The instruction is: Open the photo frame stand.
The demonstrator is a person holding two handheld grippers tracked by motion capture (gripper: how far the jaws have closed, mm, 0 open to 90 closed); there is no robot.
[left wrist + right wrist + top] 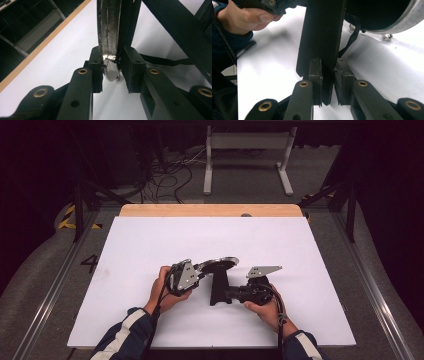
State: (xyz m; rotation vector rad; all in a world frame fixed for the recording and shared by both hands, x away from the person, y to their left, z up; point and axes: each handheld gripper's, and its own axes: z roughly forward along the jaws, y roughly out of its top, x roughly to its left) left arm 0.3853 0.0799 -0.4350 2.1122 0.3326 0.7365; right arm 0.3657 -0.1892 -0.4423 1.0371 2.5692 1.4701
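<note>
Two claws pinch one black stand (pixel 219 287): left its silver disc (pixel 218 263), right its upright

1. This is a lab or test workshop, not a home: a white rectangular work board (pixel 150 245) lies on a pale wooden tabletop (pixel 210 210) inside a dark metal frame (pixel 78 210).
2. Loose black cables (pixel 167 177) sprawl over the grey carpeted floor (pixel 250 185).
3. Yellow-and-black hazard tape (pixel 67 217) marks the floor.
4. A white metal stand with two legs (pixel 247 155) waits behind the table, against dark surroundings.
</note>
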